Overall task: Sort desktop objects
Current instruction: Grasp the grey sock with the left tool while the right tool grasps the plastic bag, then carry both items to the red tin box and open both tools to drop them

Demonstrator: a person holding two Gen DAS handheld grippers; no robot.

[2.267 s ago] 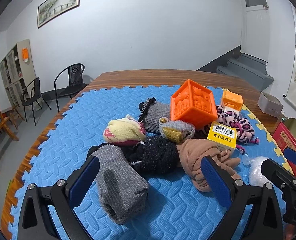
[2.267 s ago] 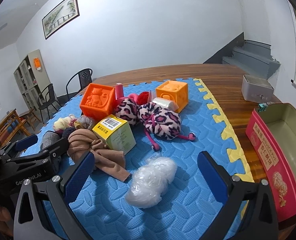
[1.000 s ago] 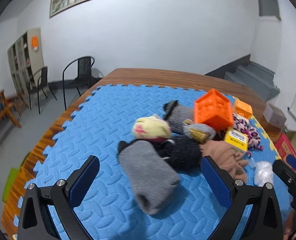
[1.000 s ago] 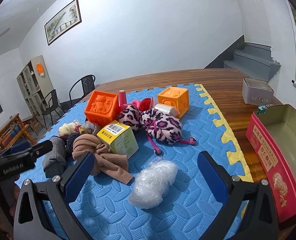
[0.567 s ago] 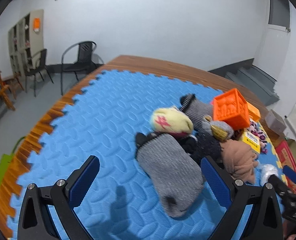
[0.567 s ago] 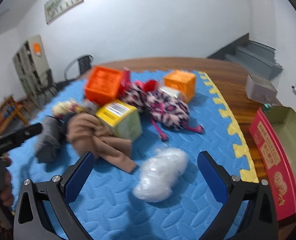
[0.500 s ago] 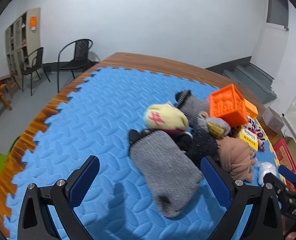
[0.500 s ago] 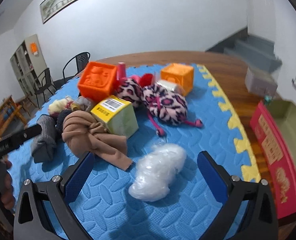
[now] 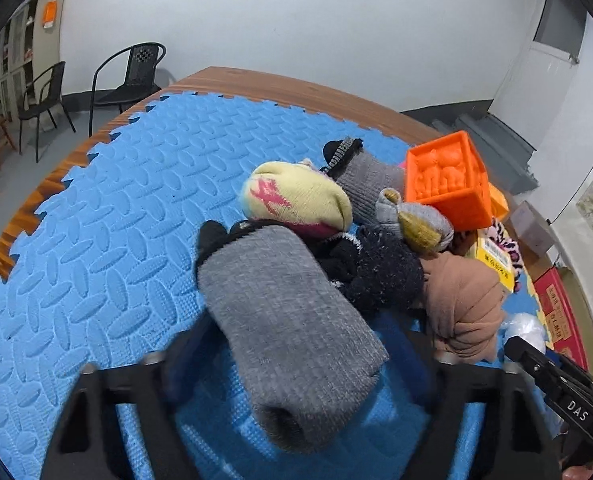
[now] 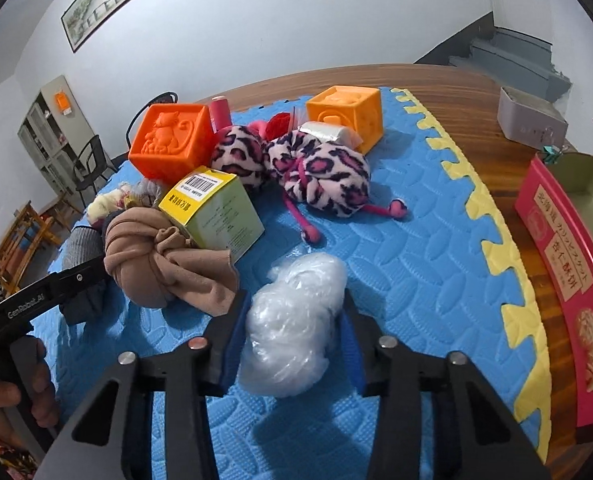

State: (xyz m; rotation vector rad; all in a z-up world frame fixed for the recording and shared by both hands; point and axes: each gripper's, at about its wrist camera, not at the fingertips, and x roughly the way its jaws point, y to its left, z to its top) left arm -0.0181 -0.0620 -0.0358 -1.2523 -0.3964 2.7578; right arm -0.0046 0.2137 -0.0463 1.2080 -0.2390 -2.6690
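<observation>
On the blue foam mat (image 10: 416, 248), the right gripper (image 10: 292, 328) is pinching a crumpled clear plastic bag (image 10: 296, 320); the left gripper (image 9: 292, 360) is squeezing a rolled grey sock (image 9: 284, 312).

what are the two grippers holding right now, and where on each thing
The right gripper squeezes the plastic bag across its middle. The left gripper closes around the grey sock near its open end.

Wooden tabletop (image 10: 448, 80) with a blue foam mat (image 10: 416, 248) over most of it; a grey box (image 10: 530, 118) and red tin (image 10: 556, 232) sit on bare wood.
</observation>
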